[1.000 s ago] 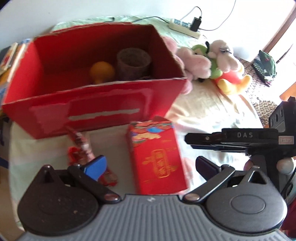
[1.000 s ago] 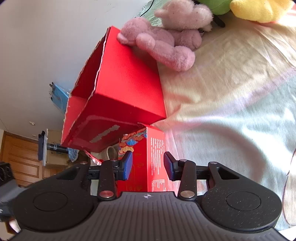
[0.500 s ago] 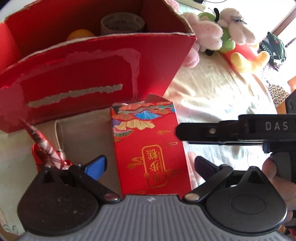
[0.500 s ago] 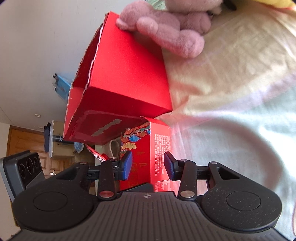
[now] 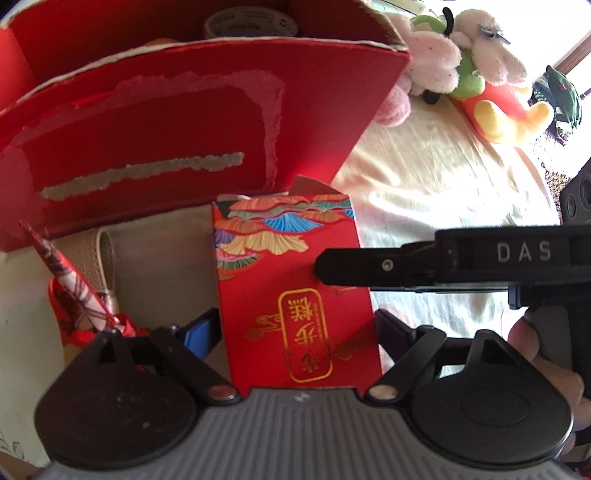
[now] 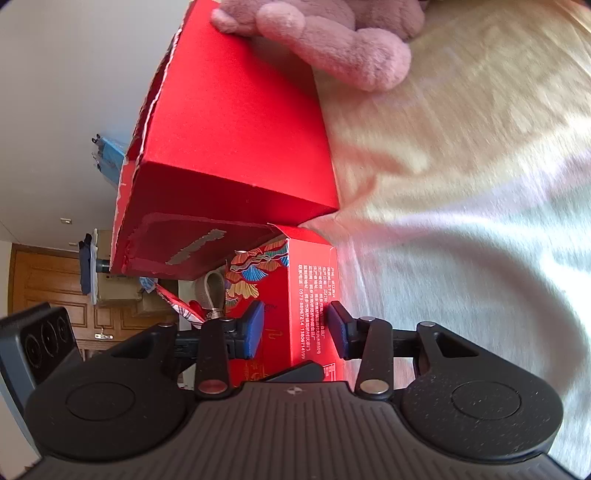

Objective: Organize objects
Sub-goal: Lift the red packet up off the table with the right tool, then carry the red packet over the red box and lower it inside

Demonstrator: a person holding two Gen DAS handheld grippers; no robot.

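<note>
Lowest in the left wrist view, the left gripper stands with its blue-padded fingers spread wide on either side of a small red carton; the pads sit close to its edges, but whether they press it cannot be told. The carton bears gold Chinese characters in a gold frame, upside down in this view, and a fan pattern toward its far end, where a flap stands open. From the right edge of the frame, the right gripper, marked "DAS" in raised letters, reaches across the carton's face.

In the right wrist view, the right gripper has its fingers partly open, one pad to each side of the carton; its narrow side carries small white print, too fine to read. Contact cannot be judged.

Left of the carton lie a beige strap and a red patterned wrapper. Beyond stands a large red box, its front scarred by torn tape, with a tape roll inside. Plush toys lie at upper right on the pale sheet.
</note>
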